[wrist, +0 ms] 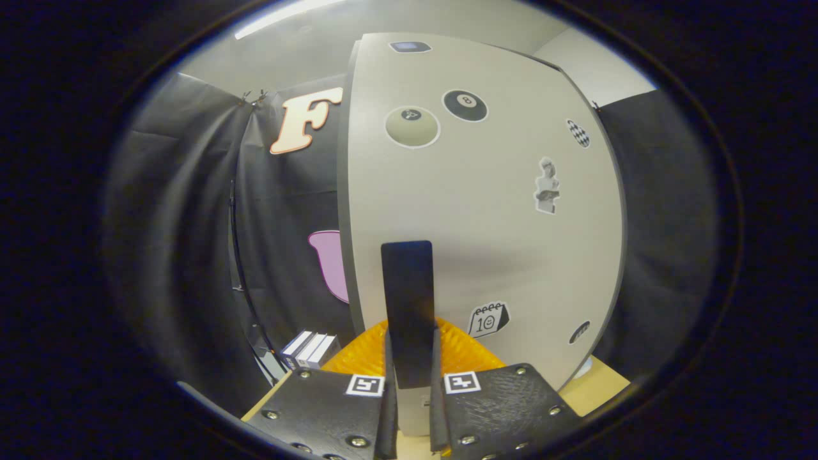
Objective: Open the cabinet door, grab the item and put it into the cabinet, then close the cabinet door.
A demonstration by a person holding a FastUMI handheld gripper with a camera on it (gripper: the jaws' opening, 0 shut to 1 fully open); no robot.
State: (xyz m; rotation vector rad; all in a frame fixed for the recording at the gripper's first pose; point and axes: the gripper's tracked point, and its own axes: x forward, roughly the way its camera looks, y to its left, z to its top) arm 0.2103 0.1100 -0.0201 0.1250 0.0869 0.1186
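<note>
I count one cabinet door (473, 243), pale and closed, with one dark upright handle (408, 306) on it. My one gripper (412, 358) has two fingers (388, 370), one on each side of that handle and pressing against it. On the door I count seven stickers: two round ball stickers (412, 126) up high, one small dark rectangle (409, 46) at the far top, one checkered oval (578, 133) to the right, one bust figure (547, 185), one calendar sticker (489, 319) low down, and one dark oval (579, 332) near the lower right. I see two square markers (365, 385) on the gripper body, and three small boxes (311, 349) standing together to the left on the table (597, 383).
</note>
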